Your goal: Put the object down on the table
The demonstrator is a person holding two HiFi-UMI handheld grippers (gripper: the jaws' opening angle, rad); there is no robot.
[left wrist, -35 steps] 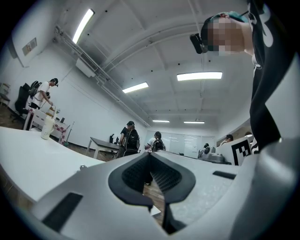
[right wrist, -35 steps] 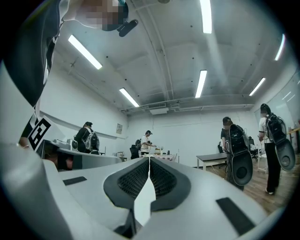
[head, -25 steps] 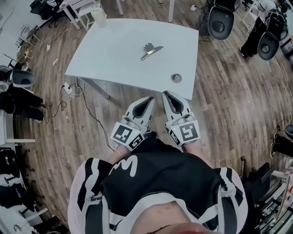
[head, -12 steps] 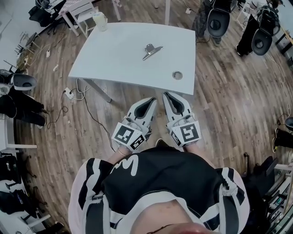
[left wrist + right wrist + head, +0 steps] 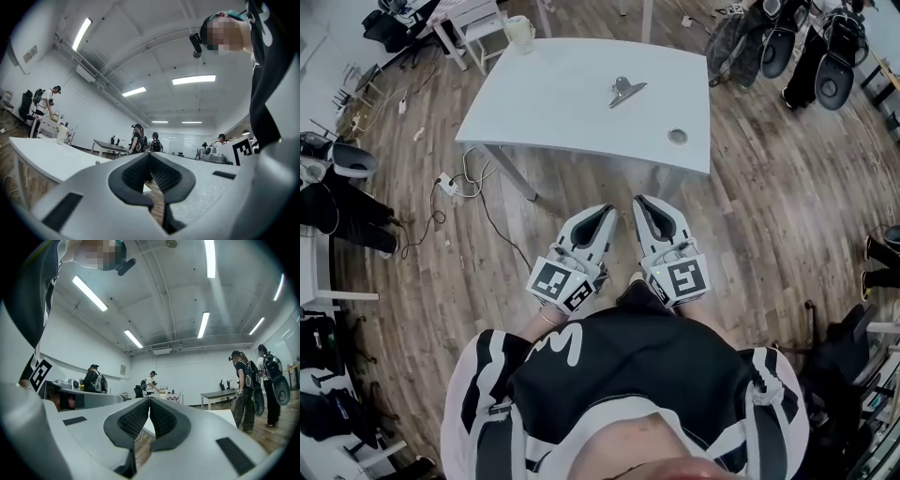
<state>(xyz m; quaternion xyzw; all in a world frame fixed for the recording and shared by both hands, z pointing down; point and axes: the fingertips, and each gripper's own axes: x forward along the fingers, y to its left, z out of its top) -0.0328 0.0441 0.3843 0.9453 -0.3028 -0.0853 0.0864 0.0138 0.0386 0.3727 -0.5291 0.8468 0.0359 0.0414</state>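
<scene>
A metal binder clip point(image 5: 627, 91) lies on the white table point(image 5: 553, 103), towards its far right. Both grippers are held close to my body over the wooden floor, well short of the table's near edge. My left gripper point(image 5: 610, 210) is shut with nothing in it; in the left gripper view its pads point(image 5: 140, 171) meet at the tips. My right gripper point(image 5: 638, 201) is also shut and empty, with its pads point(image 5: 159, 416) pressed together. Neither touches the clip.
A round cable hole point(image 5: 678, 137) sits near the table's front right corner, and a pale jug point(image 5: 519, 33) stands at its far left corner. Cables and a power strip point(image 5: 448, 183) lie on the floor at left. Office chairs point(image 5: 836, 84) and people stand around.
The table and clip have slid up and to the right in the head view, so they lie farther from the grippers. Both grippers stay shut near my body.
</scene>
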